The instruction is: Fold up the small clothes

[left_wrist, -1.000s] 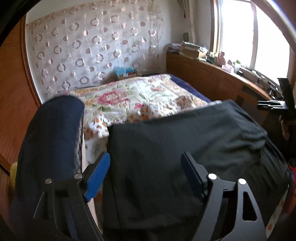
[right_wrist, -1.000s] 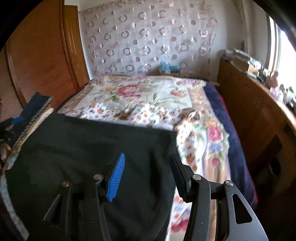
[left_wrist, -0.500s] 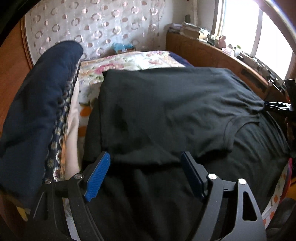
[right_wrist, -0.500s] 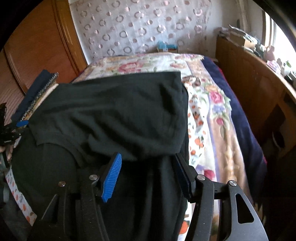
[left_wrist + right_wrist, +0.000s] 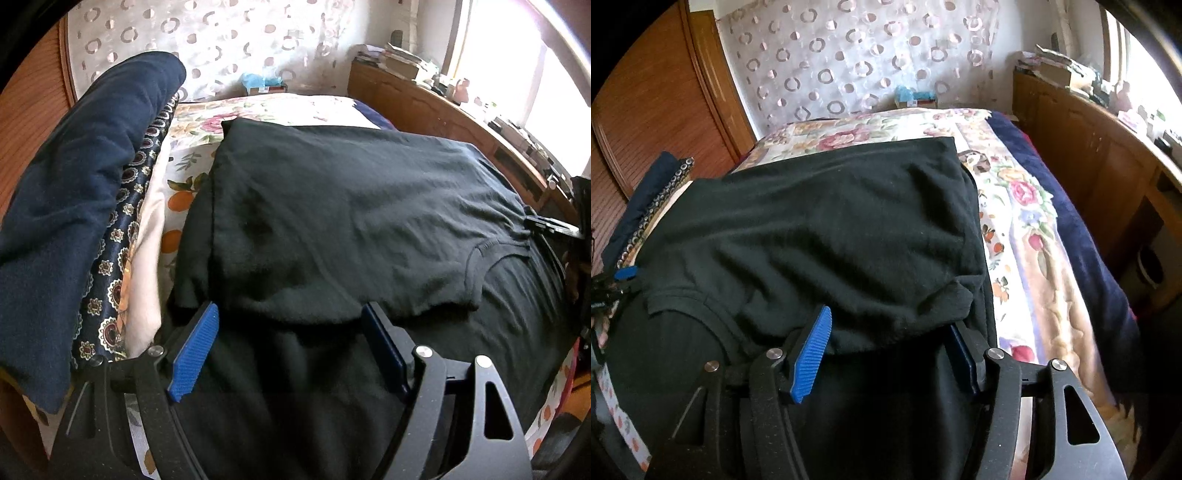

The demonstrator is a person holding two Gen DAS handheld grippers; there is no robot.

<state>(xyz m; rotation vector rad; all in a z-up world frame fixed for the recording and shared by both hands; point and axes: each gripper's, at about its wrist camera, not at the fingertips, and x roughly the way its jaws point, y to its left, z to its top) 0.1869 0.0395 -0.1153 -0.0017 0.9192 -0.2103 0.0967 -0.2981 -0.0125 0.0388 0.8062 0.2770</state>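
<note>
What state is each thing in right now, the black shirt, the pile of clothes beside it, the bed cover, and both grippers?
black shirt: folded over on itself, lying on the bed, held by neither gripper
pile of clothes: stacked beside the shirt, navy piece on top
floral bed cover: spread under the shirt
left gripper: open, fingers over the folded edge
right gripper: open and opening wider, the fold's edge lying loose between its fingers

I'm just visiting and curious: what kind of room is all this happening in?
Most likely a bedroom in a home. A black garment lies on a bed with a floral bedspread, a wooden cabinet runs along under a bright window, and a sheer circle-patterned curtain hangs behind.
</note>
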